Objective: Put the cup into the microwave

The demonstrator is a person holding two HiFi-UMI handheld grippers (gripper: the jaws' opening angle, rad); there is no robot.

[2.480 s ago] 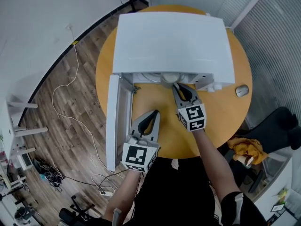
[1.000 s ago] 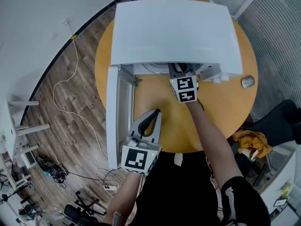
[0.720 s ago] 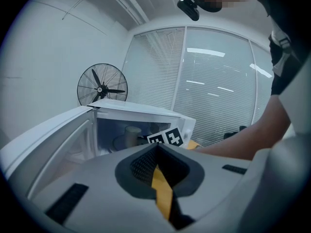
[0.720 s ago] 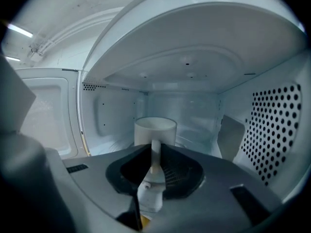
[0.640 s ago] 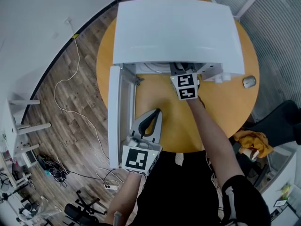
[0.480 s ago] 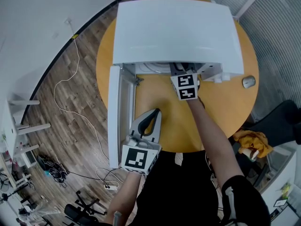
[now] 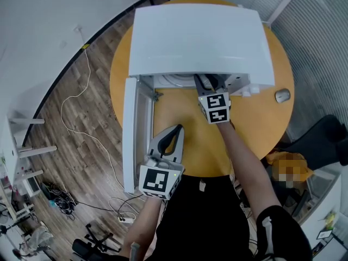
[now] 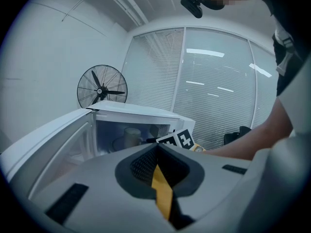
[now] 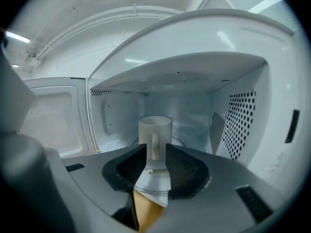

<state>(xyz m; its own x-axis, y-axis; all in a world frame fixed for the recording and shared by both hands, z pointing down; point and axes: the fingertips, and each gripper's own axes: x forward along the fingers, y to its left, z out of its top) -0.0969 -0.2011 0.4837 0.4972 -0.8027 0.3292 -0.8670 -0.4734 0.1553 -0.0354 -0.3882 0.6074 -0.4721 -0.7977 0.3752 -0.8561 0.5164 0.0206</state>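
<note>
Standing upright inside the microwave (image 7: 201, 42), the cup (image 9: 155, 130) is delivered. The right gripper (image 9: 154, 150) has just been opening its jaws, which flank the handle untouched. The left gripper (image 8: 156, 147) is clenched, empty. Remaining, I judge — withdrawing.

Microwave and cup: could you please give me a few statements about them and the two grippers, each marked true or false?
1. The cup stands upright inside the microwave. True.
2. The microwave's door is shut. False: it hangs open at the left.
3. The right gripper clamps the cup's handle. False: its jaws have just been opening and stand apart, not pressing on the handle.
4. The left gripper is shut and empty. True.
</note>
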